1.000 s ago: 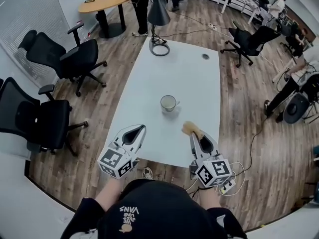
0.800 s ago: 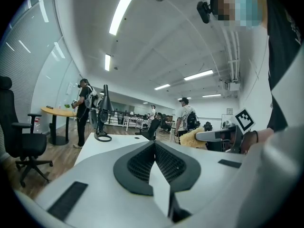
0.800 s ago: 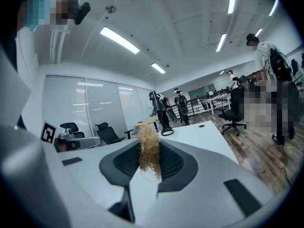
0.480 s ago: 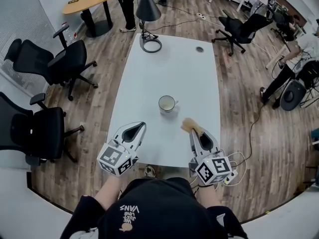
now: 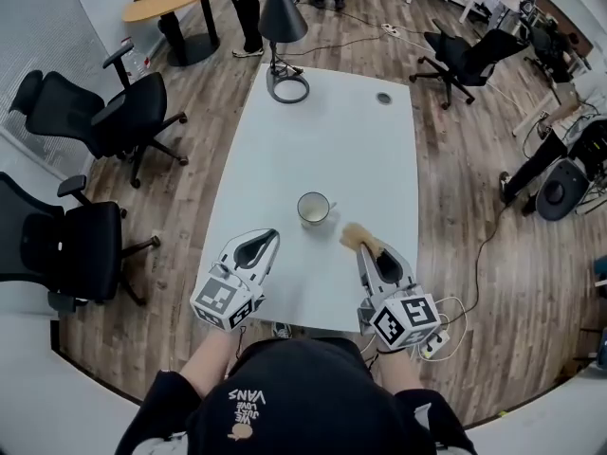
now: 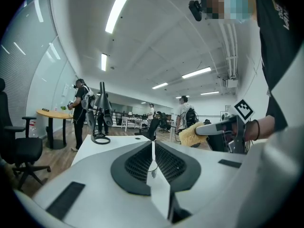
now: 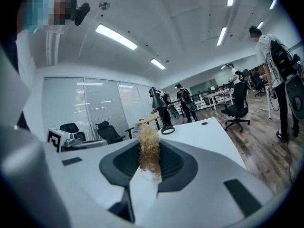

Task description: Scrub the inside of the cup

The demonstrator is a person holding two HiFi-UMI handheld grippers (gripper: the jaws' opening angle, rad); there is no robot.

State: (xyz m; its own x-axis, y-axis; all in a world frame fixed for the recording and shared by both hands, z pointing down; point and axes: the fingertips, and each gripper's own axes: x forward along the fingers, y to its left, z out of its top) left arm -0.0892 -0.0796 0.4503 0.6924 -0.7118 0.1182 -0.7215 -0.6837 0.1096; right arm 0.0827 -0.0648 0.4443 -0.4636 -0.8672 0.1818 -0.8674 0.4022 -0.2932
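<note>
A white cup (image 5: 313, 209) with a handle stands upright in the middle of the white table (image 5: 332, 140). My left gripper (image 5: 271, 235) hovers over the table's near edge, left of and short of the cup. Its jaws are shut with nothing between them (image 6: 152, 147). My right gripper (image 5: 364, 248) is shut on a tan fibrous scrubber (image 5: 355, 237), which sticks out past its tips to the right of the cup and apart from it. In the right gripper view the scrubber (image 7: 149, 151) stands up between the jaws. The cup shows in neither gripper view.
A dark desk lamp (image 5: 281, 22) with a ring base (image 5: 287, 88) stands at the table's far end, near a cable port (image 5: 383, 98). Black office chairs (image 5: 104, 112) stand on the left. A power strip (image 5: 434, 346) lies on the floor by my right side. People stand at the back.
Both grippers have moved forward over the table's near edge, and the cup now lies closer to them. The left stays shut and the scrubber stays in the right.
</note>
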